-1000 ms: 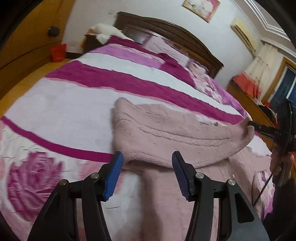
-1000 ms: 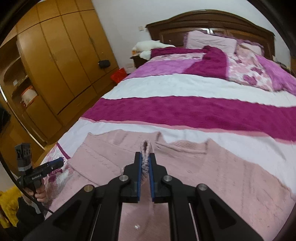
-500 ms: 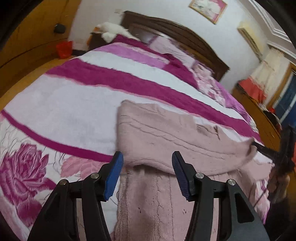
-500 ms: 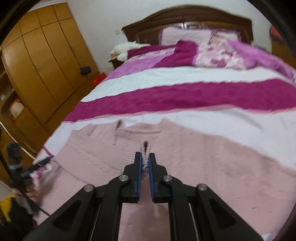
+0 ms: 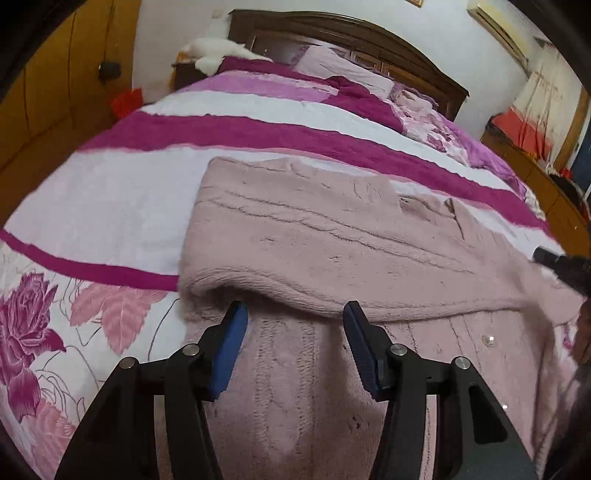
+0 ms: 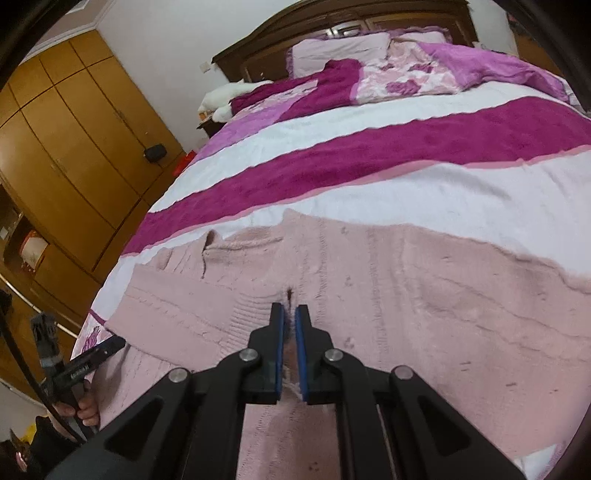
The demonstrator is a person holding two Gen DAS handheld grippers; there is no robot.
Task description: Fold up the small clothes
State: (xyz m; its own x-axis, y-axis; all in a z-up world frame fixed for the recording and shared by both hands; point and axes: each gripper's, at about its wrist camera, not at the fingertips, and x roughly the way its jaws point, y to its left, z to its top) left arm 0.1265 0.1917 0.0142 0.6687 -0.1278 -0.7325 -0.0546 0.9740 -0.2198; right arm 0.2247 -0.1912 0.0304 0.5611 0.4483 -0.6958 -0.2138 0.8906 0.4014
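Observation:
A fuzzy pink sweater (image 5: 332, 236) lies flat on the bed, one sleeve folded across its body. In the right wrist view my right gripper (image 6: 290, 319) is shut on the cuff of that sleeve (image 6: 255, 314), low over the sweater's body (image 6: 443, 295), with pink knit pinched between the blue pads. My left gripper (image 5: 295, 328) stands open just short of the folded sleeve's near edge (image 5: 280, 291), nothing between its pads. Each gripper shows at the edge of the other's view: the right gripper (image 5: 561, 262), and the left gripper (image 6: 92, 354) with a hand (image 6: 85, 406) holding it.
The bed's blanket (image 5: 110, 206) has magenta and white stripes and a rose print near the left edge. Pillows (image 6: 340, 51) and a dark wooden headboard (image 5: 351, 33) lie at the far end. A wooden wardrobe (image 6: 74, 140) stands along the left side.
My right gripper has brought the sleeve cuff down onto the sweater's body. My left gripper has moved in closer to the folded sleeve's edge, still open.

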